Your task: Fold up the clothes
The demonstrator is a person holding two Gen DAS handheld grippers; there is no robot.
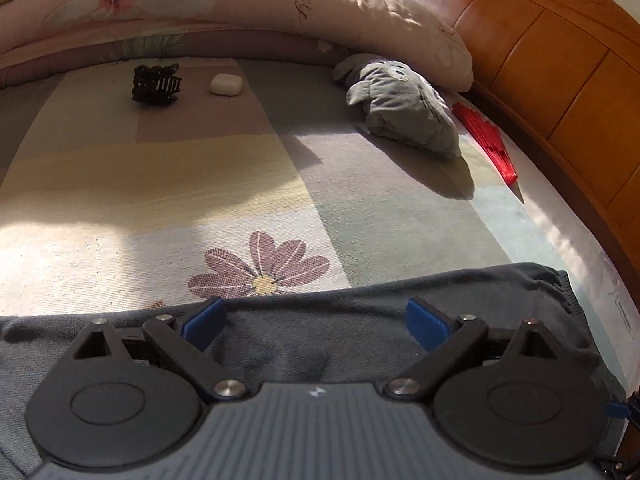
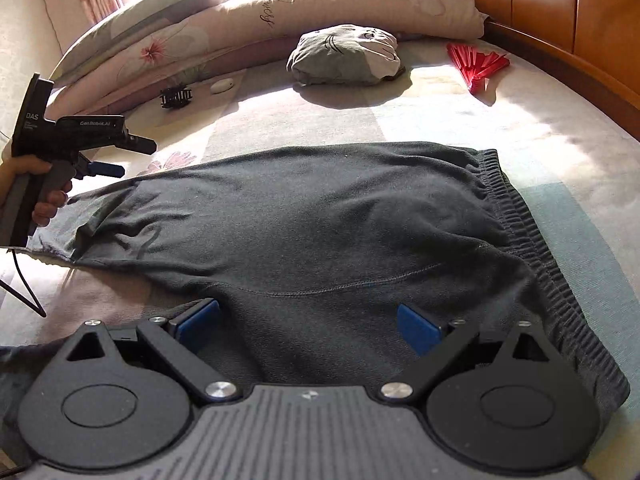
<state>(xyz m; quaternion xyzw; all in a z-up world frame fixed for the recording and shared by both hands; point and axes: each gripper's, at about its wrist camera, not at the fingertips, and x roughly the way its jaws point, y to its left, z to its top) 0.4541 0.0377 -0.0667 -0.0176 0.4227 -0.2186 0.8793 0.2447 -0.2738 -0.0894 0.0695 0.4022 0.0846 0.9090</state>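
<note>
Dark grey sweatpants (image 2: 320,224) lay spread flat across a patchwork bedspread (image 2: 540,140), the ribbed elastic waistband (image 2: 532,240) running down the right edge and a leg trailing off to the left, toward the near side of the bed. The right gripper (image 2: 308,324) hung low over the near part of the garment, its blue-padded fingers (image 2: 416,328) spread wide with only cloth between them. The left gripper (image 2: 108,160), gripped by a person's hand (image 2: 36,188), stood over the left end of the sweatpants; from this side view it could not be told how far its fingers were parted. Its own wrist camera showed them set wide apart (image 1: 316,322) above the garment's far hem, nothing clamped.

Beyond the hem a broad stretch of bedspread lay in sun and shadow. Farther back, well apart from the sweatpants, sat a black hair claw (image 2: 176,98) and, just beside it, a small white case (image 2: 222,86). A grey folded garment with a cartoon face (image 2: 344,56) rested near the floral pillows (image 2: 256,12), with a red folding fan (image 2: 476,66) close to the wooden headboard (image 2: 560,4) along the right edge.
</note>
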